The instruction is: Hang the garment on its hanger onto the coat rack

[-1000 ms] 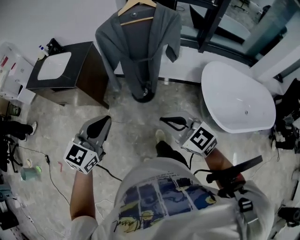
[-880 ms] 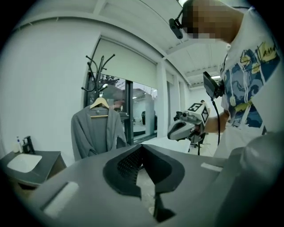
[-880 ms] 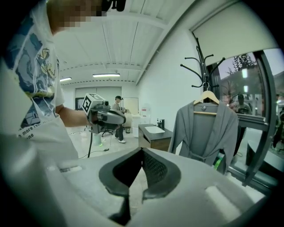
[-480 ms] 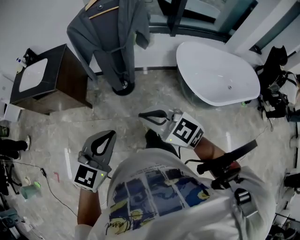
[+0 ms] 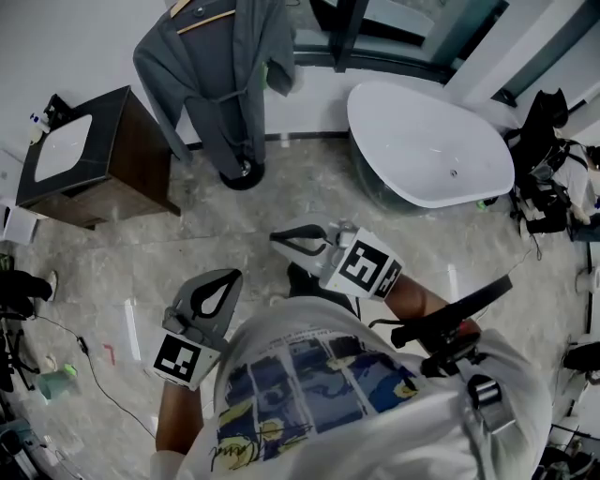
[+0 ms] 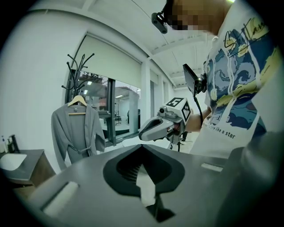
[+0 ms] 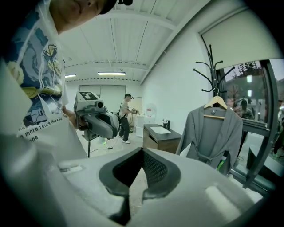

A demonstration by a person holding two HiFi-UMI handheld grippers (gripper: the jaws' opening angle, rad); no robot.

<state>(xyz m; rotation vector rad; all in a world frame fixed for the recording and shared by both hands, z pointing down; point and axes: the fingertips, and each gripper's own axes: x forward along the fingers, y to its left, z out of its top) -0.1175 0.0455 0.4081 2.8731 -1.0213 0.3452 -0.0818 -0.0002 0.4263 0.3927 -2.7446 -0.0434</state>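
Observation:
A grey robe (image 5: 216, 66) hangs on a wooden hanger (image 5: 202, 17) from the black coat rack, whose round base (image 5: 242, 173) stands on the floor. In the left gripper view the robe (image 6: 75, 131) hangs far off at the left; in the right gripper view the robe (image 7: 213, 137) is at the right under the rack's hooks (image 7: 208, 71). My left gripper (image 5: 232, 275) is shut and empty, low by my torso. My right gripper (image 5: 275, 236) is shut too, with nothing in it. Both are well away from the robe.
A white bathtub (image 5: 431, 145) lies at the right of the rack. A dark vanity with a white sink (image 5: 89, 164) stands at its left. Cables (image 5: 84, 347) trail over the floor at the left, dark gear (image 5: 544, 178) sits at the far right. A person (image 7: 124, 117) stands far back.
Both grippers have drawn back toward my torso, away from the rack, and the head view has swung right. The robe stays hanging on the rack.

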